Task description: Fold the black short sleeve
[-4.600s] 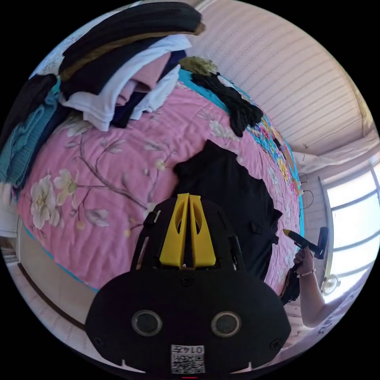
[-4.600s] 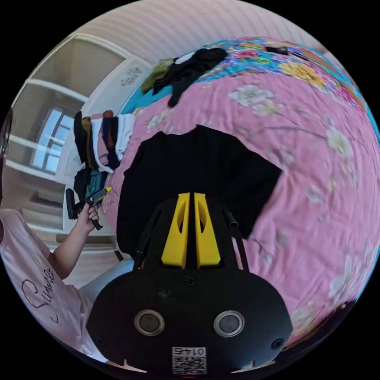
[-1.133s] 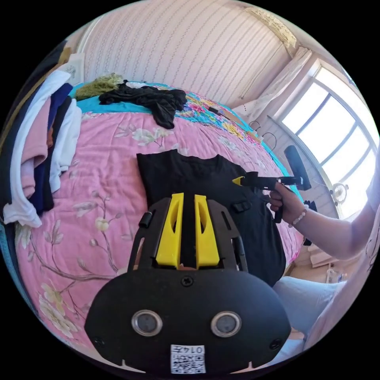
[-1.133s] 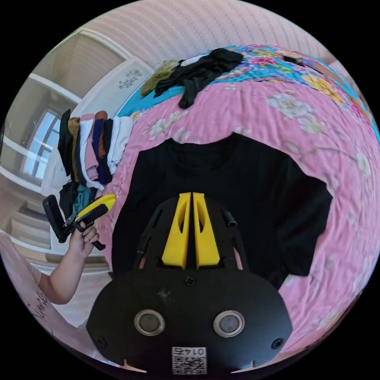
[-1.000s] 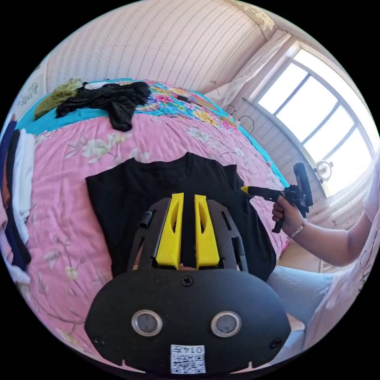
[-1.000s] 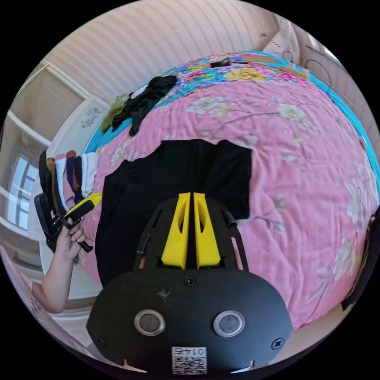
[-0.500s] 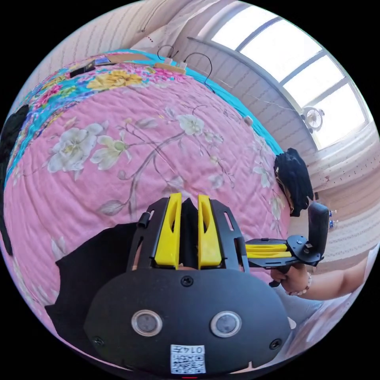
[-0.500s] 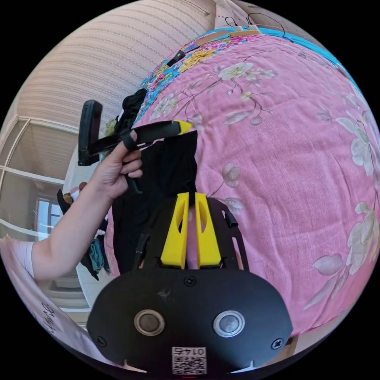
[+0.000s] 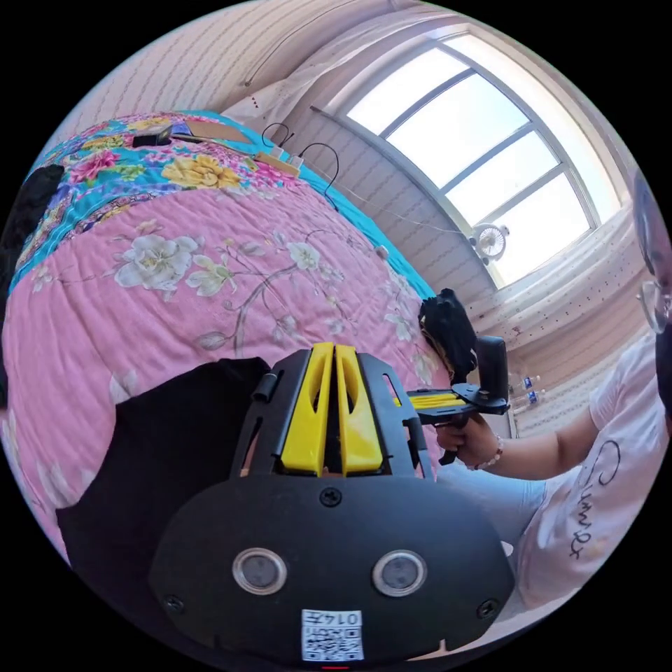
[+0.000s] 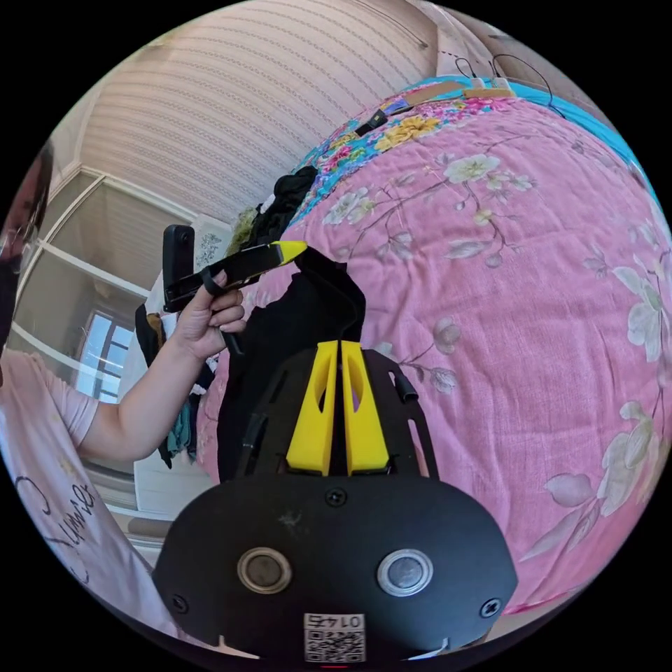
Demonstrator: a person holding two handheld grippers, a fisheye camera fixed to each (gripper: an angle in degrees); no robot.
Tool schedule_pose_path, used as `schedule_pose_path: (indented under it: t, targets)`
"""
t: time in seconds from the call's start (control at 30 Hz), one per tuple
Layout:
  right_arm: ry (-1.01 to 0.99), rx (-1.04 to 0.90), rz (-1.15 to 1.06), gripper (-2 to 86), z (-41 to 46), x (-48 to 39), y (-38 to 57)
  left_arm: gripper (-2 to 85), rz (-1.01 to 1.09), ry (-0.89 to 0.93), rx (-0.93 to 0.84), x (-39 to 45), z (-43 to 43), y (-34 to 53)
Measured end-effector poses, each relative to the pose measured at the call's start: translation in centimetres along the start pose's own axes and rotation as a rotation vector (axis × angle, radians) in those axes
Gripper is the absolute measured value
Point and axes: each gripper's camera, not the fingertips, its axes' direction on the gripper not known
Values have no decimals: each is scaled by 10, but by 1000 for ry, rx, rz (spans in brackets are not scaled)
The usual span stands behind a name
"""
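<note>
Grippers, left (image 10: 297, 248) and right (image 10: 341, 348), now clamp the black short-sleeve shirt's (image 10: 294, 329) edge, jaws closed, lifting it off the pink quilt (image 10: 525, 280); folding has begun.

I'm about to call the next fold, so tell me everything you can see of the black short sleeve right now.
The black short sleeve is plain dark cloth, soft and matte, lying on the pink floral quilt at the bed's near edge. One edge is lifted into a peak where the left gripper pinches it. The right gripper is closed at a fold of the same edge. In the left gripper view the shirt spreads dark below the jaws. Collar and sleeves cannot be made out.
</note>
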Motion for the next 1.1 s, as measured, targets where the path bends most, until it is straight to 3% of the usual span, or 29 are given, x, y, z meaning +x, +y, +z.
schedule_pose_path:
  t: [0.13,0.3,0.47,0.8,0.93,1.03,1.1]
  targets:
    - [51,-42,-129,5,-5,-32,12,-7,-59,-92,48,2,-36,53]
    - [182,-204,-278,9,13,-65,40,36,-357,-108,77,-31,-55,135]
    - [212,-296,-312,20,12,-78,57,53,-396,-180,93,-30,-79,168]
    - [224,-133,-419,85,30,-101,-36,54,-615,-547,287,-47,-196,261]
    - [195,-223,-401,90,73,-103,-69,63,-672,-631,302,-66,-223,288]
    - [259,-343,-318,31,97,-96,-83,65,-735,-560,336,-84,-234,306]
    - [182,-339,-252,19,89,-89,-91,72,-732,-536,349,-93,-237,313]
